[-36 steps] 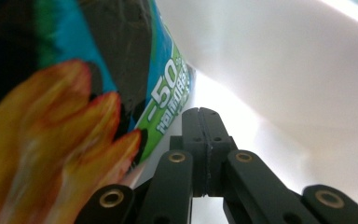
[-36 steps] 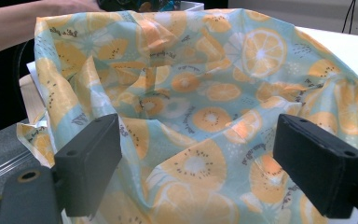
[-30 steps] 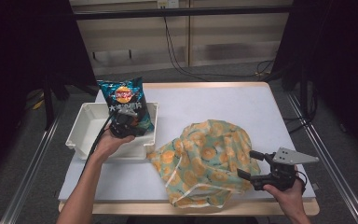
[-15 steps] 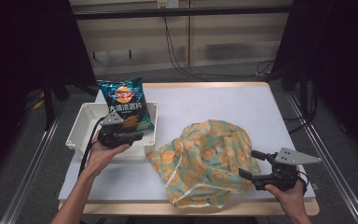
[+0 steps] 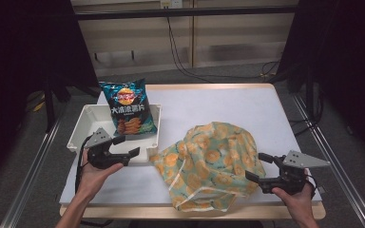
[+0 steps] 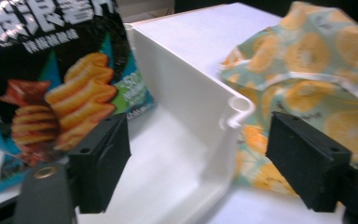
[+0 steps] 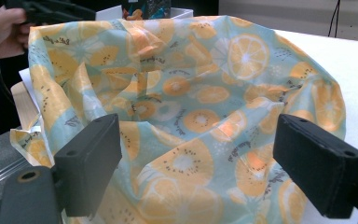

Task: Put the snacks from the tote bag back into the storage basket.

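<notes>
A blue bag of crisps [image 5: 127, 108] [image 6: 51, 88] leans upright in the white tray [image 5: 83, 127] [image 6: 191, 93] at the table's left. My left gripper [image 5: 127, 146] [image 6: 198, 170] hovers at the tray's near right corner; its jaws have just been opening, stand wide and hold nothing. A crumpled bag printed with orange slices [image 5: 209, 161] [image 6: 307, 70] [image 7: 191, 93] lies right of the tray. My right gripper [image 5: 261, 166] [image 7: 200, 172] is open at that bag's right edge, the fabric ahead of its jaws.
The white tabletop [image 5: 218, 102] stretches behind the printed bag. Cables [image 5: 185, 66] trail on the floor beyond the far edge. Metal rails [image 5: 328, 156] run along both sides of the table.
My left gripper let go of the crisp bag, opened, and drew back towards the tray's near corner. The crisp bag now leans in the tray. The right gripper stayed put.
</notes>
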